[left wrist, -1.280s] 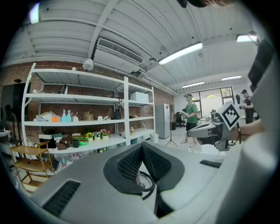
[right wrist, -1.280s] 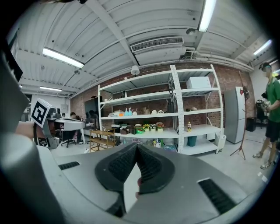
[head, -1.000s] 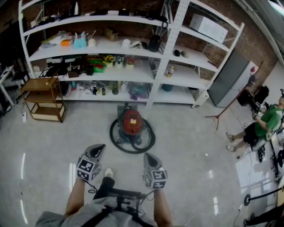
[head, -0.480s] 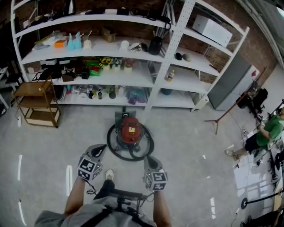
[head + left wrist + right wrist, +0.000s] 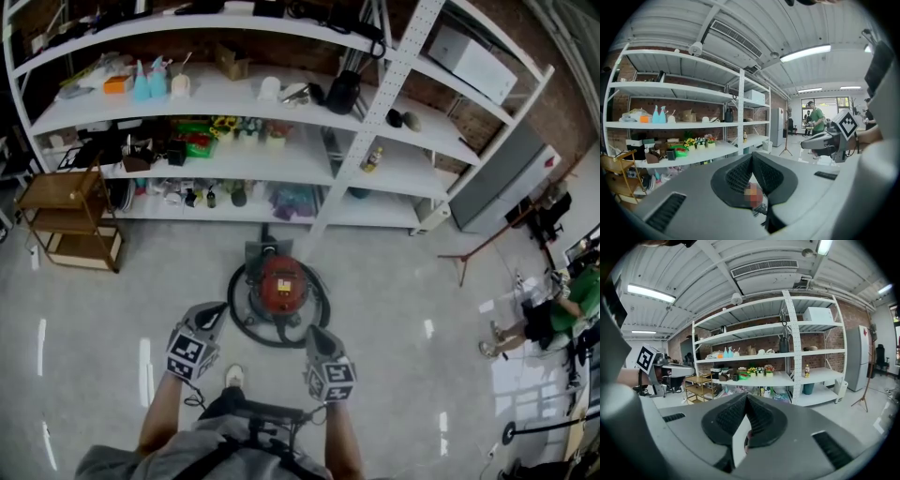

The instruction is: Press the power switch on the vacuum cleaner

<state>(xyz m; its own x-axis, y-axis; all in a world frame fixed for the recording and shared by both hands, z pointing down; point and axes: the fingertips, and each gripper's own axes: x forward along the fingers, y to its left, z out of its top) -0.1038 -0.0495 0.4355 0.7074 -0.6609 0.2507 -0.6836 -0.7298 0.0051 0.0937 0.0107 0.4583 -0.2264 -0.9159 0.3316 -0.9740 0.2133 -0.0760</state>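
The vacuum cleaner (image 5: 281, 285) is a red canister on the concrete floor, ringed by its black hose (image 5: 246, 323), just ahead of both grippers in the head view. My left gripper (image 5: 213, 310) hovers at its near left, my right gripper (image 5: 315, 331) at its near right; neither touches it. In the left gripper view the left gripper (image 5: 752, 157) has its pads pressed together with nothing between them, and the right gripper (image 5: 746, 398) looks the same in its own view. Both gripper views face the shelves, and the vacuum is hidden below the jaws.
White shelving (image 5: 281, 150) full of small items stands just behind the vacuum. A wooden cart (image 5: 66, 220) is at the left, a grey cabinet (image 5: 497, 173) at the right. A tripod stand (image 5: 469, 253) and a seated person in green (image 5: 581, 286) are further right.
The head view has moved forward towards the shelves. The vacuum now lies closer to both grippers, which keep the same shut pose.
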